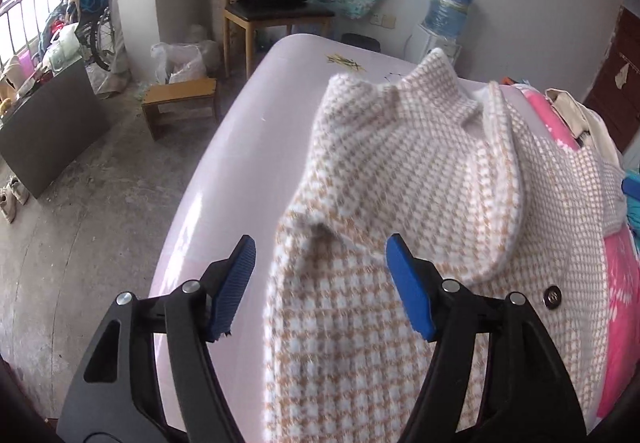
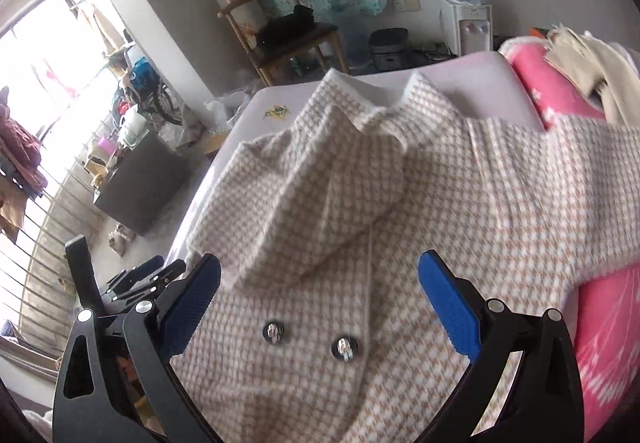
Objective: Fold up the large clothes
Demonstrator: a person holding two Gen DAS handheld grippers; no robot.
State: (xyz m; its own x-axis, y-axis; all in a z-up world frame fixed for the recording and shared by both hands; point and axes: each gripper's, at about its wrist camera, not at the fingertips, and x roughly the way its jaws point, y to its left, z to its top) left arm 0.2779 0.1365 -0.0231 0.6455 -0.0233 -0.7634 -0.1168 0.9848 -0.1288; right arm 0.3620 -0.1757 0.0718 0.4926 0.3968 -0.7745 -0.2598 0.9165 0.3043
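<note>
A beige-and-white houndstooth coat [image 1: 400,171] lies spread on a pale lilac table [image 1: 240,147], with one sleeve folded back over its body. In the right wrist view the coat [image 2: 440,203] shows two metal buttons [image 2: 274,331] near the front. My left gripper [image 1: 320,247] hovers over the coat's left edge near the sleeve fold, its blue pads [image 1: 236,275] wide apart and pressing nothing. My right gripper [image 2: 320,263] stands open above the buttoned front, with its pads [image 2: 448,307] clear of the cloth. The left gripper [image 2: 140,279] also shows at the table's left edge.
A pink blanket [image 2: 560,99] and a heap of beige clothes [image 2: 588,59] lie at the table's right. Beyond the table stand a wooden chair [image 1: 276,11] with a black garment, a low stool [image 1: 180,99] and a water dispenser [image 2: 464,15]. A dark board [image 1: 48,131] leans at left.
</note>
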